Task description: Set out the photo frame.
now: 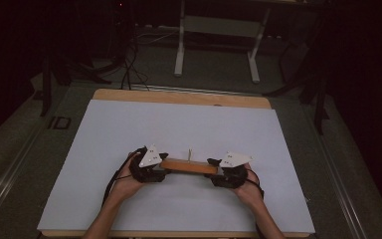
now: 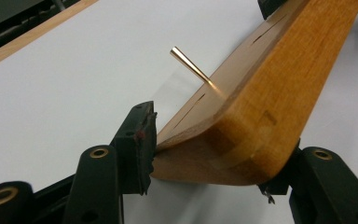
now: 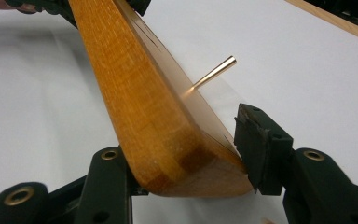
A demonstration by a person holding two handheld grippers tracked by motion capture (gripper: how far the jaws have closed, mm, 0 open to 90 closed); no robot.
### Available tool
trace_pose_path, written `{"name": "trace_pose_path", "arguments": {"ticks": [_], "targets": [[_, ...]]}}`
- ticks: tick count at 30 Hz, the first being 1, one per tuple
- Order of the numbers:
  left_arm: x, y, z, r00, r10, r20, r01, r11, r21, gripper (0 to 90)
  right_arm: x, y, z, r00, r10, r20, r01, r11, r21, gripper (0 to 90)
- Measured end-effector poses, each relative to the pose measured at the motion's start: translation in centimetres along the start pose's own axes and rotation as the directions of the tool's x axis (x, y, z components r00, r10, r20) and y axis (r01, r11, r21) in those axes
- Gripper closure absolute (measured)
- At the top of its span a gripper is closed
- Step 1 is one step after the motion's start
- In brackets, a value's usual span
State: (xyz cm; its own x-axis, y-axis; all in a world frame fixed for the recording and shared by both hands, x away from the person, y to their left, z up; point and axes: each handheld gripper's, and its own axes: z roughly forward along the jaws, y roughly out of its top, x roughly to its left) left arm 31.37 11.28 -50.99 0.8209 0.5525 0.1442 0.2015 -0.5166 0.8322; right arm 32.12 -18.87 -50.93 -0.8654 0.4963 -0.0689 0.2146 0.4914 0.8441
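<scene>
I pinch one end of the wooden board [image 1: 188, 166] in my left gripper [image 1: 149, 166] and the other end in my right gripper [image 1: 230, 171], jaws spread wide around it. The board sits near the front of the white table [image 1: 179, 124], a thin metal pin [image 2: 189, 66] sticking up from it. No readable writing anywhere.

Wooden block's [image 2: 261, 112] far end (past the top edge) cut off
</scene>
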Motion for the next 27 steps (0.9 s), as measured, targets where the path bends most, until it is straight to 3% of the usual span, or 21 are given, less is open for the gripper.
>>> {"name": "trace_pose_path", "arguments": {"ticks": [14, 27], "targets": [[-0.1, 0.5, -0.2, 0.9997, 0.023, -0.01, -0.023, 0.9997, 0.006, 57.6, -0.8, 0.1, -0.4, 0.9992, 0.038, -0.014, -0.038, 0.999, -0.034, 50.9], [0.0, 0.9, -0.7, 0.9994, 0.031, 0.017, -0.031, 0.9995, 0.007, 60.0, -1.2, 0.3, -0.6, 0.9988, 0.038, -0.03, -0.04, 0.998, -0.048, 51.1]]}}
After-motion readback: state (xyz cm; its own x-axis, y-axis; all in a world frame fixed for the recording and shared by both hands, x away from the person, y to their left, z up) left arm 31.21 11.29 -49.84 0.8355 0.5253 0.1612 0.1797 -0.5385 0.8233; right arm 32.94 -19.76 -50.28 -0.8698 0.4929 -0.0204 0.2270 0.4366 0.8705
